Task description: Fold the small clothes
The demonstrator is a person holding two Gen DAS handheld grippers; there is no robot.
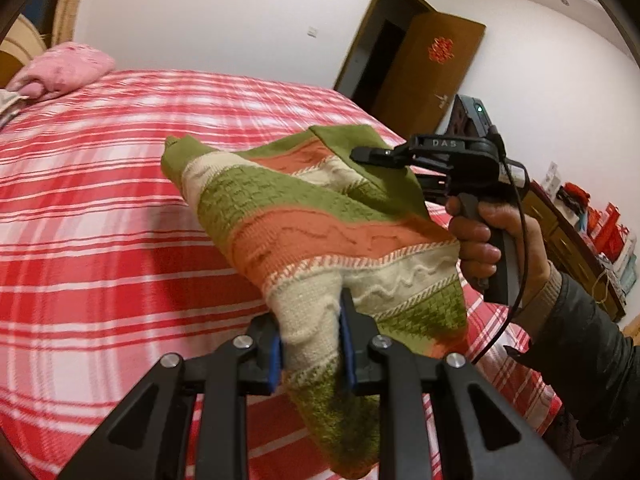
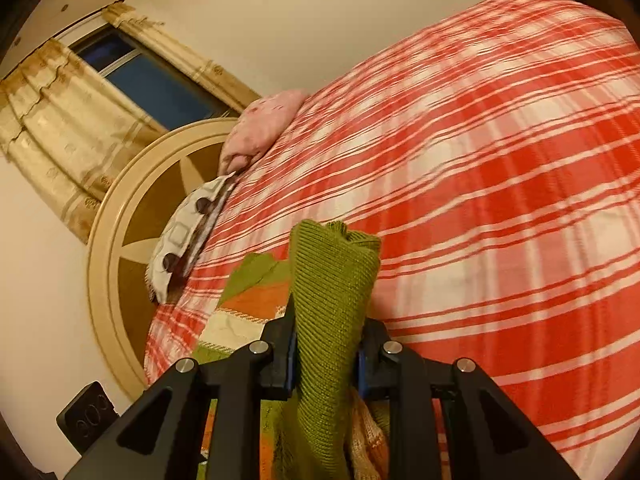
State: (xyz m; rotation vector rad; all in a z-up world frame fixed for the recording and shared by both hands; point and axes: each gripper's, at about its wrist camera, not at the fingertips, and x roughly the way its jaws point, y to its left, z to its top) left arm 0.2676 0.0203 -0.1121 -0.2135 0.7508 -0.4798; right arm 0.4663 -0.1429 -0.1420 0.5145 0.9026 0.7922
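A small knitted sweater [image 1: 304, 216] with green, orange and cream stripes hangs in the air above the bed. My left gripper [image 1: 312, 344] is shut on its cream and green part, near the bottom of the left wrist view. My right gripper [image 1: 372, 155] shows at the right of that view, held by a hand, and is shut on a green edge of the sweater. In the right wrist view the right gripper [image 2: 326, 344] pinches a bunched green ribbed part of the sweater [image 2: 332, 280], with the striped part below it.
The bed [image 1: 120, 184] has a red and white plaid cover. A pink pillow [image 1: 64, 66] and a patterned pillow [image 2: 184, 240] lie at the round wooden headboard [image 2: 120, 220]. A brown door [image 1: 432, 68] stands open; a low cabinet with red boxes [image 1: 600, 232] is at the right.
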